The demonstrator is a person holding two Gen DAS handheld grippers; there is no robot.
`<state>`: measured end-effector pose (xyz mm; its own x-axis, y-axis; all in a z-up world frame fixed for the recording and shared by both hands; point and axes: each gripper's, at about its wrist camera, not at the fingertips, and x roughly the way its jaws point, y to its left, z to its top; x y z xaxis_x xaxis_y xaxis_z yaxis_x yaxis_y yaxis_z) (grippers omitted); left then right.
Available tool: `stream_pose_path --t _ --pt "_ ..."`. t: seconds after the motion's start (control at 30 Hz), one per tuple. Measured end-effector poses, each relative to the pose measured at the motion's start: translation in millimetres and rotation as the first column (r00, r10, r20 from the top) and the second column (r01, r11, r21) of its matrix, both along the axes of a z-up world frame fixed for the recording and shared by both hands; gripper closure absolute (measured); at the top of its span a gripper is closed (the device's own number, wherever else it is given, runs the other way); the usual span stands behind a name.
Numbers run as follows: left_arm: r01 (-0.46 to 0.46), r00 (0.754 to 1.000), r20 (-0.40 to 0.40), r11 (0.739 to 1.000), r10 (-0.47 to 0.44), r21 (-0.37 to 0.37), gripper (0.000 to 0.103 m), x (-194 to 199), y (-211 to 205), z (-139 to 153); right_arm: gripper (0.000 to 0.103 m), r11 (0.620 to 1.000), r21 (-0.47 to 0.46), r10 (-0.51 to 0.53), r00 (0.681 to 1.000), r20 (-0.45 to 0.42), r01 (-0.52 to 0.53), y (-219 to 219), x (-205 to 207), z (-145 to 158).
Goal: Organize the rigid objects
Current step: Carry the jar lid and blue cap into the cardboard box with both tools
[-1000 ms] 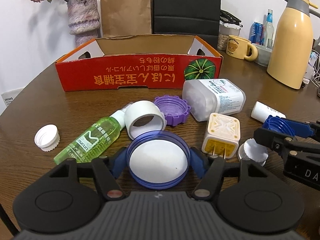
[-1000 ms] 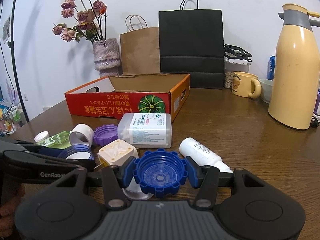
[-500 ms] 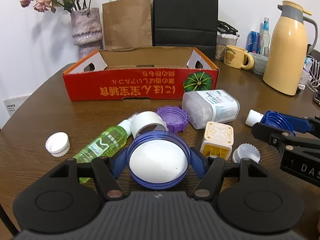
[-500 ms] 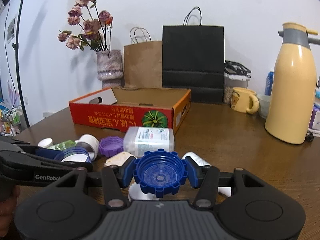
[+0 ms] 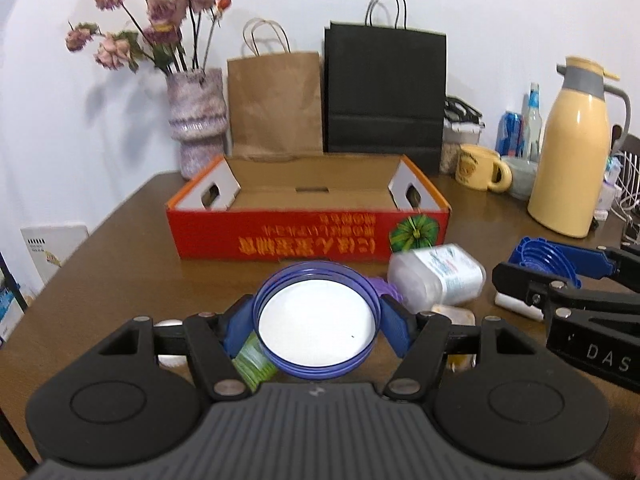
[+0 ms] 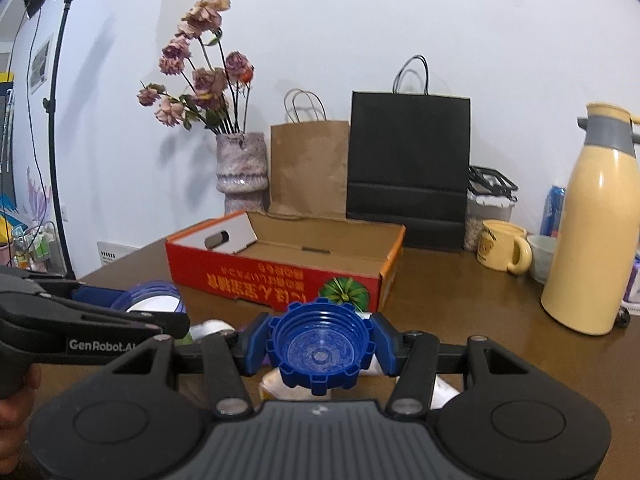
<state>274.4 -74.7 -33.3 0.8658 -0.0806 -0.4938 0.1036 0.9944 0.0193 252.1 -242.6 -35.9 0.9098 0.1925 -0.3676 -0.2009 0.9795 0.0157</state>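
Left wrist view: my left tool (image 5: 316, 326) pinches a wide purple-rimmed lid (image 5: 316, 322) by its two sides, white face up, at the lower middle of the frame. Straight above it in the frame, past a strip of bare surface (image 5: 120, 272), lies the red cardboard box (image 5: 308, 240), open at the top, its long side running left to right across my line of reach. So I judge the coming move to be a plain push forward and over the near wall. In the right wrist view my right tool (image 6: 320, 350) is clamped on a blue ridged cap (image 6: 320, 350), hollow side up, and there the box (image 6: 276, 276) sits above and a little left of centre, seen corner-on; the right tool would need to angle leftward. The left tool faces the box more squarely, but which one is nearer I cannot tell.

Count: one lid and one cap are held, one in each tool. The box looks empty as far as its floor shows. Low in the frame, under and beside the left tool, I make out one white squarish container (image 5: 436, 280) lying on its side, one purple cap (image 5: 386, 290) half hidden, one green bottle (image 5: 252, 360), one cream block (image 5: 452, 314) and one white cap (image 5: 168, 324) at the lower left. Others may be hidden beneath the tools.
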Motion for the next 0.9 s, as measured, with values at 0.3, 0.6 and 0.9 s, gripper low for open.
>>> stream_pose_path --t 0.3,0.6,0.9 --pt "-0.018 0.997 0.078 1.0 0.019 -0.013 0.035 14.3 19.3 30.8 0.051 1.0 0.018 0.002 1.0 0.027 -0.003 20.5 21.6 22.1" --pt "-0.042 0.992 0.12 0.999 0.044 -0.02 0.035 45.2 32.6 51.6 0.051 1.0 0.027 -0.017 0.999 0.036 0.016 33.4 57.0 35.4" --pt "-0.063 0.99 0.122 0.997 0.067 -0.036 0.035 84.7 41.3 58.9 0.051 0.999 0.034 -0.031 0.999 0.03 0.03 41.6 100.5 41.4"
